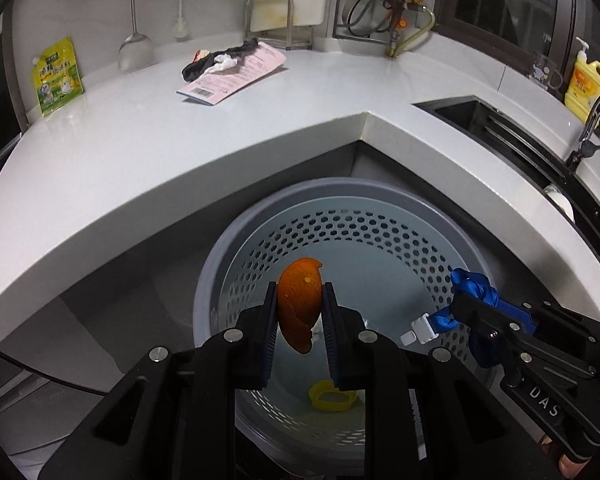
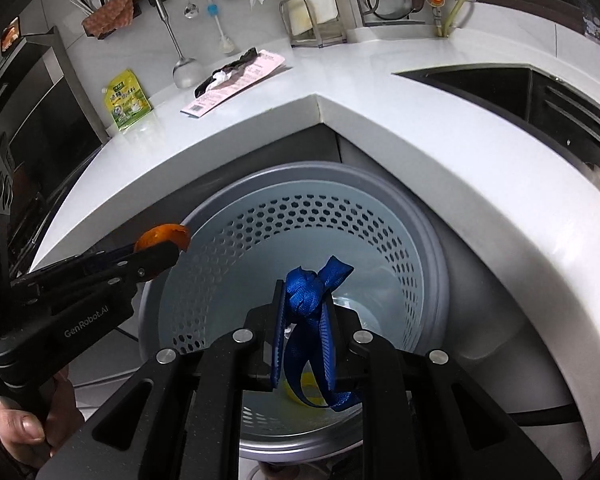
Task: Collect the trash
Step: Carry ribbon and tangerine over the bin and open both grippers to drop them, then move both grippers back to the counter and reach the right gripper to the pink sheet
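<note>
Left tool [image 1: 299, 312]: jaws standing narrow and pressing on the peel [image 1: 298, 304] from both sides; the peel is hanging above the bin's [image 1: 208, 280] mouth, just inside the rim nearest the desk's [image 1: 180, 152] left run

Right tool [image 2: 302, 312]: jaws nearly together and pinching the strap [image 2: 306, 296] at its knot; the strap's loops are dangling over the bin's middle; in the left view a white clip [image 1: 418, 330] is showing at the strap's end

Peel: orange, curled, looking light and leathery; thin at the edges, so likely tearing if squeezed hard; the present hold across its broad middle is looking sound; judged to be dropping cleanly once the jaws are parting, though a moist inner side could be clinging to a pad

Strap: blue woven webbing, soft and limp, light; the knot is the one firm lump and the sensible place for gripping; the loose loops could be snagging on a finger when let go; the clip is the only hard part

Bin: grey rim, pale perforated wall, standing on the floor in the desk's inner corner; a yellow ring [image 1: 332, 398] is lying at its bottom

Still on the desk, beyond the bin: a pink packet [image 1: 236, 76] with a dark wrapper [image 1: 216, 60] and a white tissue [image 1: 224, 62] lying on it; all looking flat or crumpled and light; the packet may be needing a grip at an overhanging edge; the tissue is compressing easily

Green pouch [image 1: 56, 76]: leaning at the wall, left of the packet; whether it is trash I cannot tell

Step in hand: judged to be holding both pieces over the bin for release
</note>
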Motion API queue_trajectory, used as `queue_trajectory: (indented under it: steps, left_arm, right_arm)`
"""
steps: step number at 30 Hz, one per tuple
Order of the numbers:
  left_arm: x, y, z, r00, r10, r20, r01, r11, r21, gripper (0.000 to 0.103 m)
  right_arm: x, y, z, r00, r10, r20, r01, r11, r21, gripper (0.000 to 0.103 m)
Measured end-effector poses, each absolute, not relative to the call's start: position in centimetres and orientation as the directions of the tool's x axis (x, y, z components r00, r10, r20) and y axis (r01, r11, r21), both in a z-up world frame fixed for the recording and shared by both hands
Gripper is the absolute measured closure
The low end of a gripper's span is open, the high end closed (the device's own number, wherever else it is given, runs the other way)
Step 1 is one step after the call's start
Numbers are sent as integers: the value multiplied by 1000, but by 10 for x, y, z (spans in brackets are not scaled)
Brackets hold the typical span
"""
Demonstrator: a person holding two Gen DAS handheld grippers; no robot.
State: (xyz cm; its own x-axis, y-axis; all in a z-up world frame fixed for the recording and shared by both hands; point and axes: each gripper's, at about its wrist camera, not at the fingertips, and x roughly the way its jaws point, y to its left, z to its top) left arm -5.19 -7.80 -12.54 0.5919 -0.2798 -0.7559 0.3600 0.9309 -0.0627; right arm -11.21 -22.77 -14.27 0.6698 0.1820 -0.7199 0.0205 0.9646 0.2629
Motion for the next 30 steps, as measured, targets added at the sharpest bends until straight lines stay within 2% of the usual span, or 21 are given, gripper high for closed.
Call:
queue_trajectory:
  steps: [4, 9, 11, 12, 14, 22, 24, 26, 30]
  left_arm:
    - [-53, -77, -126, 594, -278, -755, 353, 933, -66, 80]
    - [-53, -74, -126, 591, -280, -756, 347, 935, -75, 75]
    - [-53, -72, -126, 592, -284, -754, 346, 935, -80, 65]
    - [-53, -72, -125, 595, -282, -753, 343, 936, -80, 61]
    - [-54, -70, -124, 603, -280, -747, 338, 938, -79, 46]
    - [-53, -70, -124, 608, -276, -745, 330, 941, -79, 38]
    - [-54, -69, -124, 613, -271, -743, 325, 943, -76, 33]
    - [-54, -67, -123, 622, -268, -736, 317, 945, -76, 24]
    - [-58, -59, -116, 674, -240, -698, 284, 957, -55, 13]
  right_arm:
    - [-112, -226, -142, 669, 185, -720, 17, 964, 264, 86]
    - [-112, -226, -141, 670, 185, -719, 17, 964, 265, 78]
    - [-113, -226, -139, 676, 179, -714, 25, 964, 265, 61]
    - [-113, -228, -138, 683, 176, -709, 27, 964, 265, 58]
    - [-115, -228, -137, 689, 172, -704, 30, 964, 265, 56]
    - [-116, -233, -135, 694, 170, -700, 45, 960, 277, 52]
    - [-117, -233, -135, 696, 168, -698, 46, 960, 276, 51]
    - [-119, -233, -134, 702, 160, -694, 49, 961, 271, 43]
    - [-122, -233, -133, 713, 135, -688, 53, 968, 245, 37]
